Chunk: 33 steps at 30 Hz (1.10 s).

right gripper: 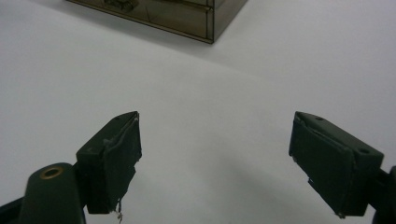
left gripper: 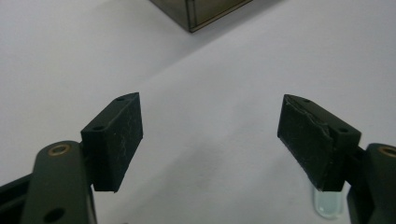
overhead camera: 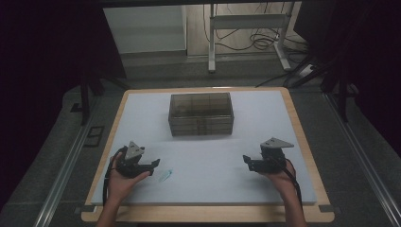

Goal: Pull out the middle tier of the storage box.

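A small clear, bluish tube [overhead camera: 165, 175] lies on the white mat [overhead camera: 265, 118], just right of my left gripper [overhead camera: 155, 165]. In the left gripper view the tube [left gripper: 328, 205] peeks out below the right jaw. That gripper [left gripper: 210, 135] is open, with only bare mat between its jaws. My right gripper [overhead camera: 248, 161] is held at the right side of the mat. It [right gripper: 215, 149] is open too and holds nothing. A dark, see-through box [overhead camera: 201, 113] stands at the middle back of the mat, ahead of both grippers [left gripper: 201, 11] [right gripper: 177, 16].
The mat rests on a wooden board [overhead camera: 302, 137] whose rim shows all round. Metal rails [overhead camera: 66, 165] run along both sides. Behind the table stand a white desk frame [overhead camera: 248, 28] and loose cables [overhead camera: 265, 42] on the floor.
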### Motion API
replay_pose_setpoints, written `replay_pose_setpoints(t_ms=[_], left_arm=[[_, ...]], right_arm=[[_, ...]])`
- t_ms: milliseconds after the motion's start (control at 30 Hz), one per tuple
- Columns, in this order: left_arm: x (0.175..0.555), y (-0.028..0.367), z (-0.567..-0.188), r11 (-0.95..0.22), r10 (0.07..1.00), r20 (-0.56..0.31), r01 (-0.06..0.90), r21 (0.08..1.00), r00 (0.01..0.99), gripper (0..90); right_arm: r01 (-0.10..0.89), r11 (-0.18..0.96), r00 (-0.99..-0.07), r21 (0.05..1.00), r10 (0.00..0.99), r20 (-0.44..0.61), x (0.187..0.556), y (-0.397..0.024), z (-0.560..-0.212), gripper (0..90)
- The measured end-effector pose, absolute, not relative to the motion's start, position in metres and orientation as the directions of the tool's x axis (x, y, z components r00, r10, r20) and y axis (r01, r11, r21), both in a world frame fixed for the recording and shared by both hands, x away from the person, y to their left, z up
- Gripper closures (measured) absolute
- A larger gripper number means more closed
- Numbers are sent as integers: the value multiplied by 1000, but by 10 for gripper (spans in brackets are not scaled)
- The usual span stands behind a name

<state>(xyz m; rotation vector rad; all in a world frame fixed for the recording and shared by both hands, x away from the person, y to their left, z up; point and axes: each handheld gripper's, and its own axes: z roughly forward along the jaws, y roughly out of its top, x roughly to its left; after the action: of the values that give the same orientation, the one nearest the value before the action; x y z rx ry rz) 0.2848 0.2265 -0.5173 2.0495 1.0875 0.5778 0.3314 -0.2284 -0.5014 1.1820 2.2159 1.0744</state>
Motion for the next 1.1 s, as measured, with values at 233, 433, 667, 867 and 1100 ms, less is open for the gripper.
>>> replay_pose_setpoints(t_ms=[233, 433, 667, 867, 1100], left_arm=[[284, 221, -516, -396, 829, 78, 483, 781, 554, 259], [287, 214, -515, -422, 819, 103, 470, 775, 564, 276], [288, 209, -506, -454, 805, 147, 436, 777, 575, 292], [292, 203, -503, -479, 793, 174, 421, 771, 584, 302], [299, 196, -497, -514, 780, 218, 402, 757, 586, 319]], right_arm=[[504, 351, -563, 789, 827, -8, 327, -225, -496, 165], [522, 342, -551, 781, 835, 3, 329, -229, -500, 165], [524, 340, -556, 781, 831, 12, 326, -229, -499, 165], [529, 338, -556, 778, 831, 17, 325, -230, -501, 165], [531, 339, -556, 776, 831, 17, 326, -231, -500, 165]])
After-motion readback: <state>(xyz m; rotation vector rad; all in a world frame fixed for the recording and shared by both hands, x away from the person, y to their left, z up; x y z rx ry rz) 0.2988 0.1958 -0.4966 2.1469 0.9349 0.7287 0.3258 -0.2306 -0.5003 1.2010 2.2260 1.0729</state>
